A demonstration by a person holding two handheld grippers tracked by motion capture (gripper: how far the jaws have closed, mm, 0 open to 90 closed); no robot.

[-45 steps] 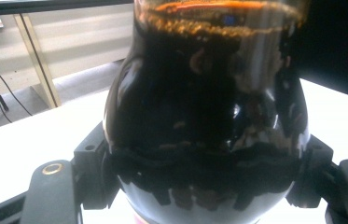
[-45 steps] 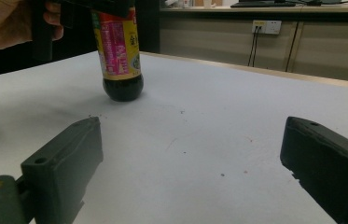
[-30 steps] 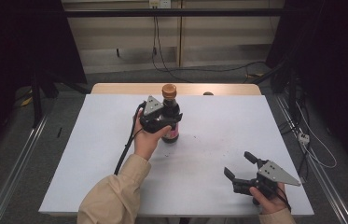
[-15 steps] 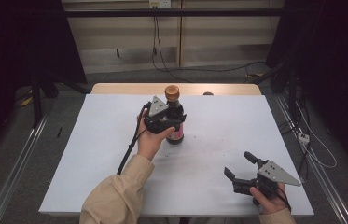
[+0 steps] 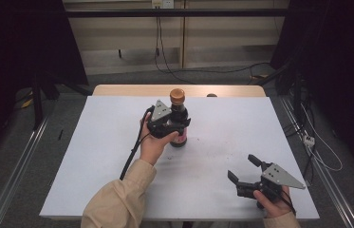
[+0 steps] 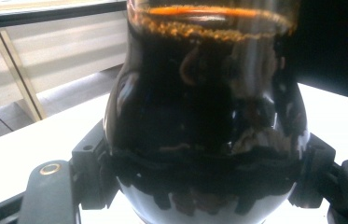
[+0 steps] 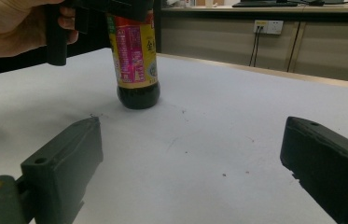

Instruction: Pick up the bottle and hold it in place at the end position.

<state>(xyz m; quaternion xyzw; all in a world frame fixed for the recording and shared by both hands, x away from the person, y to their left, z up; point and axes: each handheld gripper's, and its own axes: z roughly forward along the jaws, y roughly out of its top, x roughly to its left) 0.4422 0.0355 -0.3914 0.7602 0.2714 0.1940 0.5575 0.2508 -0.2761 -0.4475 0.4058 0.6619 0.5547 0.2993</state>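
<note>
A dark sauce bottle (image 5: 178,110) with a brown cap and a pink label stands upright on the white table (image 5: 231,123), a little behind its middle. My left gripper (image 5: 172,126) is shut on the bottle's shoulder just above the label. In the left gripper view the dark glass (image 6: 209,116) sits between both jaws, pressed from each side. My right gripper (image 5: 242,167) rests near the front right corner with its jaws wide open and nothing between them. In the right gripper view the bottle (image 7: 136,60) stands ahead and to the left of the right gripper (image 7: 190,154), with its base on the table.
A wooden strip (image 5: 132,89) runs along the table's far edge. Cables (image 5: 165,52) lie on the floor behind, and a power strip (image 5: 309,140) lies to the right. Metal rails (image 5: 18,166) flank both sides. Bare white surface lies between the bottle and my right gripper.
</note>
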